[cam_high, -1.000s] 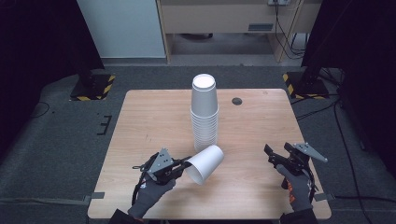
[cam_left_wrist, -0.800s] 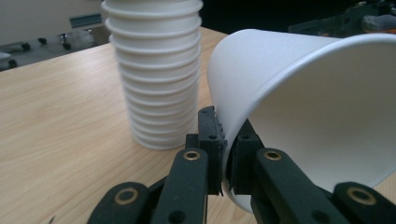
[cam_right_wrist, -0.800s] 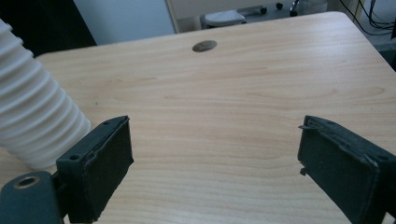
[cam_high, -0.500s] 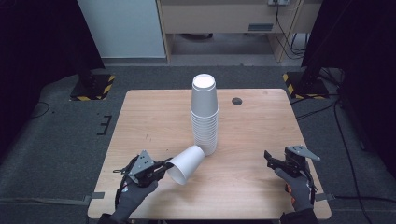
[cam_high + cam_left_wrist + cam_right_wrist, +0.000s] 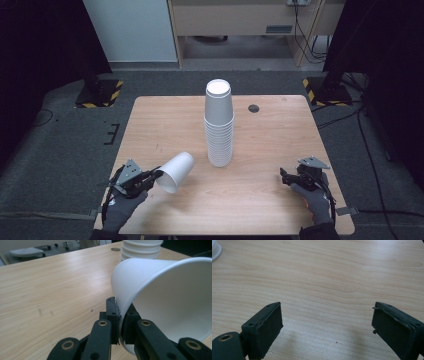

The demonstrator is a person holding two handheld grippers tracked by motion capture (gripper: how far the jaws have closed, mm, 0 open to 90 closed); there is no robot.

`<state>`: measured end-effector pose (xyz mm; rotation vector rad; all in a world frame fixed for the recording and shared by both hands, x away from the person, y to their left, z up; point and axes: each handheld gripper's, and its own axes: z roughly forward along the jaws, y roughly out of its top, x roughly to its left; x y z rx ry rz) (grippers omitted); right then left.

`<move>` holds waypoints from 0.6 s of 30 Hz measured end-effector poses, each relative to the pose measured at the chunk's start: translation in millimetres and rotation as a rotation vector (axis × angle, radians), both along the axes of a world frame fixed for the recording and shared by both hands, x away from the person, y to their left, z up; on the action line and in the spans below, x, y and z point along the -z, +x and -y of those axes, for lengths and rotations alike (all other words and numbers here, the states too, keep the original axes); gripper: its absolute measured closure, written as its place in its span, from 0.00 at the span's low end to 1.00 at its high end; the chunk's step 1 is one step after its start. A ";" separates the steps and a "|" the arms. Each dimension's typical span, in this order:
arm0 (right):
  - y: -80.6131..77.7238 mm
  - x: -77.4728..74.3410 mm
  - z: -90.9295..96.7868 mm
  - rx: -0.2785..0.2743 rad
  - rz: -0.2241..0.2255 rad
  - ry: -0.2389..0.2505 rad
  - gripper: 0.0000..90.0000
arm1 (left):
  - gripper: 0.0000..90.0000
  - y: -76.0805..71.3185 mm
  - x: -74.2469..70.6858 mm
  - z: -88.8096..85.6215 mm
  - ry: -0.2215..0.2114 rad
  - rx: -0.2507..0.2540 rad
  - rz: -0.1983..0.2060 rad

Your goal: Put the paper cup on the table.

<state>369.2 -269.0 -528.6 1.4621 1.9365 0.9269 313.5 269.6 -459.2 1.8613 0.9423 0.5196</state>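
A single white paper cup (image 5: pixel 176 171) lies tipped on its side at the front left of the wooden table (image 5: pixel 165 125), its open mouth facing the person. My left gripper (image 5: pixel 152 176) is shut on the cup's rim. In the left gripper view the two black jaws (image 5: pixel 121 315) pinch the thin cup wall (image 5: pixel 170 295) between them. A tall stack of white cups (image 5: pixel 219 125) stands upright at the table's middle, apart from the held cup. My right gripper (image 5: pixel 284 177) hovers low at the front right, open, with bare wood between its pads (image 5: pixel 264 330).
A small black disc (image 5: pixel 254 108) sits on the table behind and to the right of the stack. The stack's base (image 5: pixel 141 247) is close behind the held cup in the left gripper view. Dark floor, yellow-black stand feet and cables surround the table.
My left hand has carried the cup leftward and toward the front edge, away from the stack. The right gripper has sunk a little toward the table and stayed open.
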 end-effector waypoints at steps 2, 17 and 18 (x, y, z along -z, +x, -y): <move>0.9 1.7 -0.6 -0.001 -0.014 -0.011 0.11 | 0.95 2.2 -1.4 -4.4 0.018 -0.020 -0.011; 4.8 9.7 -2.9 -0.015 -0.074 -0.045 0.11 | 0.95 15.3 -9.6 -39.7 0.079 -0.141 -0.118; 4.8 9.7 -3.0 -0.014 -0.075 -0.043 0.11 | 0.95 15.7 -10.7 -42.3 0.086 -0.149 -0.127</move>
